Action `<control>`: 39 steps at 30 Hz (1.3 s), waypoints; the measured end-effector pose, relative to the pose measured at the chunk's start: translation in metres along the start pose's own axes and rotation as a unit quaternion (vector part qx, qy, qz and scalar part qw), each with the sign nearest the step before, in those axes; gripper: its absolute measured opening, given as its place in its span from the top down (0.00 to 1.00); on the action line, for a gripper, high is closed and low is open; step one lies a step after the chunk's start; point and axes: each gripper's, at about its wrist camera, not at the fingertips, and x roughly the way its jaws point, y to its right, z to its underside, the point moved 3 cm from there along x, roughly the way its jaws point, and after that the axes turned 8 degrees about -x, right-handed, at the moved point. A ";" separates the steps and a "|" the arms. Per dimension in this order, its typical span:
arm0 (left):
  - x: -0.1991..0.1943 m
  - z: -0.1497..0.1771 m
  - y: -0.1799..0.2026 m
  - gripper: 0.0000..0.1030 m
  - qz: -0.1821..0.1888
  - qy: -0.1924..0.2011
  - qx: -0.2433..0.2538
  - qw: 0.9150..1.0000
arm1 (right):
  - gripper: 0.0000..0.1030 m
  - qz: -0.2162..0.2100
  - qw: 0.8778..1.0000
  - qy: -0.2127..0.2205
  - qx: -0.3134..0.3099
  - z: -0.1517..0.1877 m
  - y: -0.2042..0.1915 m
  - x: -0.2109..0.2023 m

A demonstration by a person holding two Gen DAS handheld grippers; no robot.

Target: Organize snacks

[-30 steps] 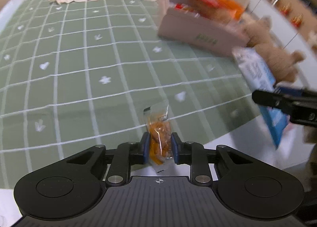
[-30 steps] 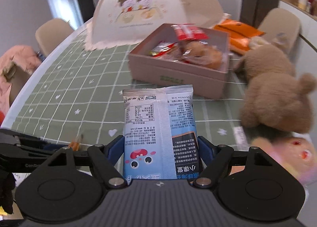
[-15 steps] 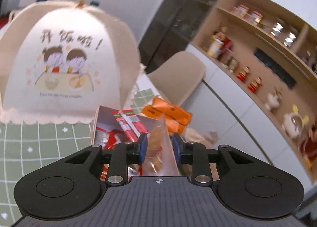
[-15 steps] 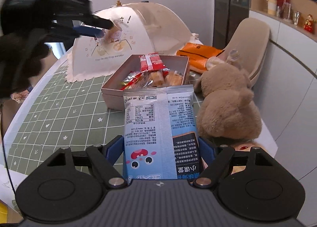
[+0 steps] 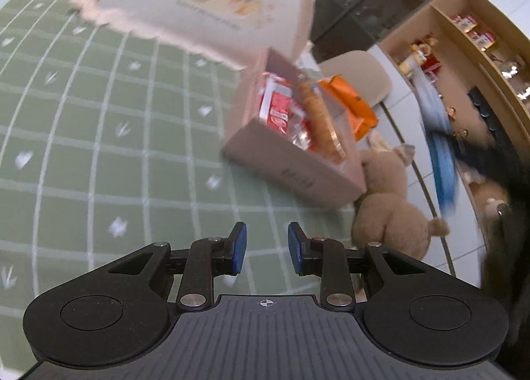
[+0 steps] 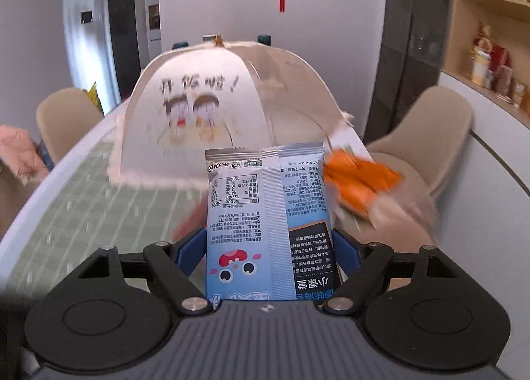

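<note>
- We are looking along our left claw (image 5: pixel 264 249), whose blue pads are standing a little apart with nothing between them; a second ago they were pinching a small clear packet of orange snacks, and the jaws have just been opening, so that packet has been let go.
- We cannot pick the dropped packet out with certainty, but the cardboard box (image 5: pixel 291 171) at one o'clock of the left claw is already holding red wrappers (image 5: pixel 278 108) and a long golden-brown snack (image 5: pixel 319 121), so we are judging that the packet has gone in there.
- Our right claw (image 6: pixel 268 257) is clamping the blue-and-silver snack bag (image 6: pixel 265 214) by its two side edges, printed back facing the camera, upright and clear of the counter (image 5: pixel 99 148).
- From the left view that same bag is showing as a blue blur at three o'clock, off the box's right side; a second ago it was hanging low near the counter's edge.
- Beyond the bag, the mesh food cover (image 6: pixel 215 108) is sitting at twelve o'clock and the orange packets (image 6: pixel 361 184) at two o'clock; the box itself is hidden behind the bag.
- We are reading this as one snack delivered and the blue bag next in line for the box.
</note>
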 end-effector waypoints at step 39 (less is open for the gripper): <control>0.047 0.046 -0.008 0.69 -0.158 0.122 0.248 0.948 | 0.00 0.076 0.994 -0.053 0.061 0.185 -0.072 0.065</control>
